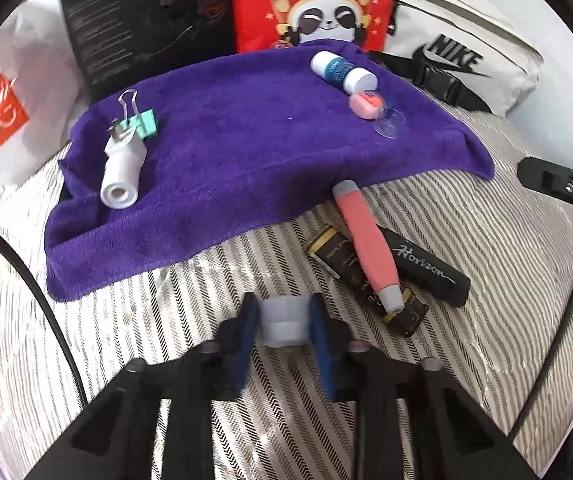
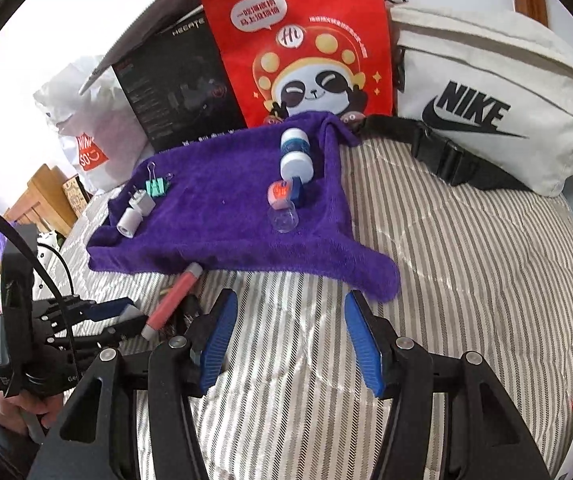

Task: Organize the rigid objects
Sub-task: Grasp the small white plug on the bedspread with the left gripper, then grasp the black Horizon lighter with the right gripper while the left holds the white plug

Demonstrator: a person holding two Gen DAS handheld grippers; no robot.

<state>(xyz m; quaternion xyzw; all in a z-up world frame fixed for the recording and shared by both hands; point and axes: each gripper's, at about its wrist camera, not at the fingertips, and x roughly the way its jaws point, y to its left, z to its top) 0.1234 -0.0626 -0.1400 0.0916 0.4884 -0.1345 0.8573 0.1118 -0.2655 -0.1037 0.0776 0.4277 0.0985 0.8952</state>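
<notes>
My left gripper (image 1: 284, 326) is shut on a small translucent white cap (image 1: 283, 325) just above the striped bedding, in front of a purple towel (image 1: 246, 160). On the towel lie a white plug adapter (image 1: 122, 172), a mint binder clip (image 1: 142, 122), a white and blue bottle (image 1: 342, 70), a pink round piece (image 1: 364, 105) and a clear cap (image 1: 390, 122). A pink pen-like tool (image 1: 368, 244) lies across a black Horizon case (image 1: 426, 266) and a dark brown tube (image 1: 362, 280) beside the towel. My right gripper (image 2: 286, 344) is open and empty over the bedding, right of the left gripper (image 2: 118, 312).
Behind the towel stand a black box (image 1: 142, 20), a red panda bag (image 1: 314, 4) and a white Nike bag (image 1: 458, 52). A white Miniso bag (image 1: 2, 116) lies at the left. A black cable (image 1: 26, 276) runs along the left edge.
</notes>
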